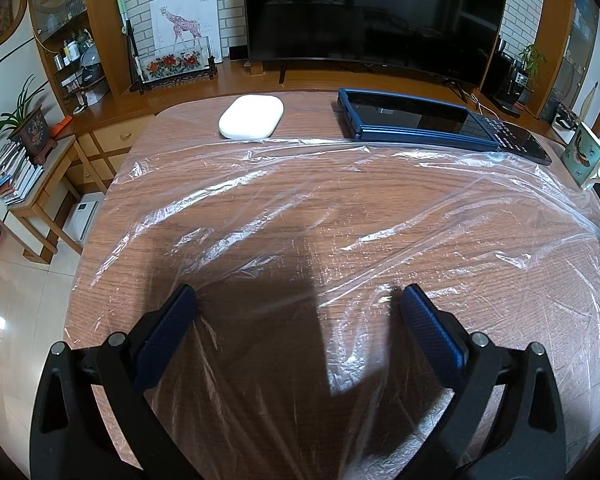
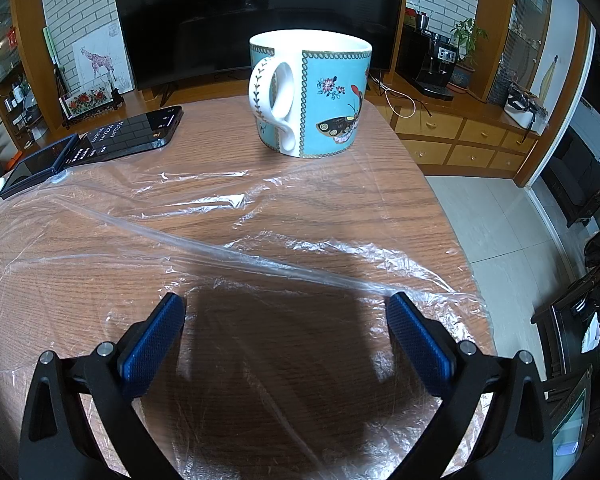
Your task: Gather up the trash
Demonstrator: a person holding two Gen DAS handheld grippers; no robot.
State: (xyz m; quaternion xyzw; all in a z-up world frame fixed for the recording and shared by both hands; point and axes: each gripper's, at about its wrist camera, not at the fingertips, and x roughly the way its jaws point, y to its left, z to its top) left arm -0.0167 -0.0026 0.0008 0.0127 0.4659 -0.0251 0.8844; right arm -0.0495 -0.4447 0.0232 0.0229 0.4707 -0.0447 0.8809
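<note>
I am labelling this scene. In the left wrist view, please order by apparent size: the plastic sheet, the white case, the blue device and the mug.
1. plastic sheet
2. blue device
3. white case
4. mug: cut by the edge and shrunk by the fisheye, so unsure.

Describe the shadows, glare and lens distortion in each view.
Left wrist view: the left gripper casts a dark shadow on the plastic sheet, whose wrinkles catch white glare; the fisheye bows the table edge and darkens the corners. Right wrist view: a similar shadow under the right gripper, glare streaks on the sheet, the mug sharp, the TV reflecting the room.
</note>
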